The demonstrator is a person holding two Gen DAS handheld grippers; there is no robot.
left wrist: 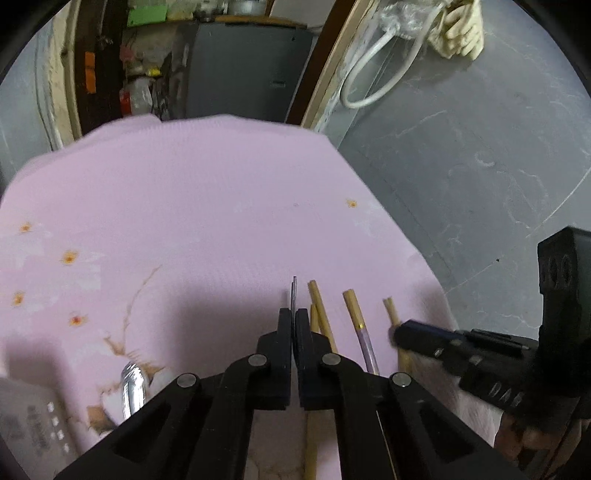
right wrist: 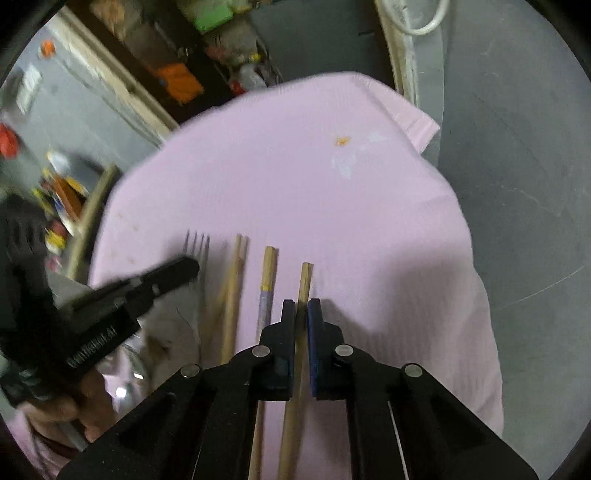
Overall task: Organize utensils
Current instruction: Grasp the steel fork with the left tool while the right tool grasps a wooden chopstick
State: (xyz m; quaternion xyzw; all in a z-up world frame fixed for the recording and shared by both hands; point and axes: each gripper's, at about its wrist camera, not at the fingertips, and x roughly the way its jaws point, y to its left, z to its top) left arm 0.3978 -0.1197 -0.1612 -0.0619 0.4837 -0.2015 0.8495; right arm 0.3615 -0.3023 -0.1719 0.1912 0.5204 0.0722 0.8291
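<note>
A pale pink cloth (left wrist: 192, 192) printed with small orange flowers covers the bench, its far corner hanging over a grey, scuffed floor (left wrist: 480, 147).

Nearest the left wrist camera, the left gripper (left wrist: 294, 317) has its jaws together on a metal fork (right wrist: 197, 243), seen edge-on as a thin dark sliver between the pads in that view; the right wrist view shows its 4 tines poking out past the blurred jaw tips.

Just to the fork's right, a pair of wooden chopsticks (left wrist: 319, 306) lies side by side on the cloth, then 1 chopstick with a clear, purplish lower section and a gold band (left wrist: 354, 310), then a plain wooden chopstick (right wrist: 304, 280). The right gripper (right wrist: 302, 314) is clamped on that last stick, which runs up between its pads.

All the sticks point away from the cameras, roughly parallel. A shiny metal utensil handle (left wrist: 131, 387) lies on the cloth at the left, beside a pale device with small buttons (left wrist: 33, 417) at the edge of view. Part of a hand (right wrist: 74, 406) grips the left tool's body.

Beyond the bench, a dark cabinet (left wrist: 243, 70) stands among cluttered shelves with green and orange items. A white cable (left wrist: 369, 74) loops on the floor by a wooden frame, and a cream cloth bundle (left wrist: 460, 29) sits farthest back.
</note>
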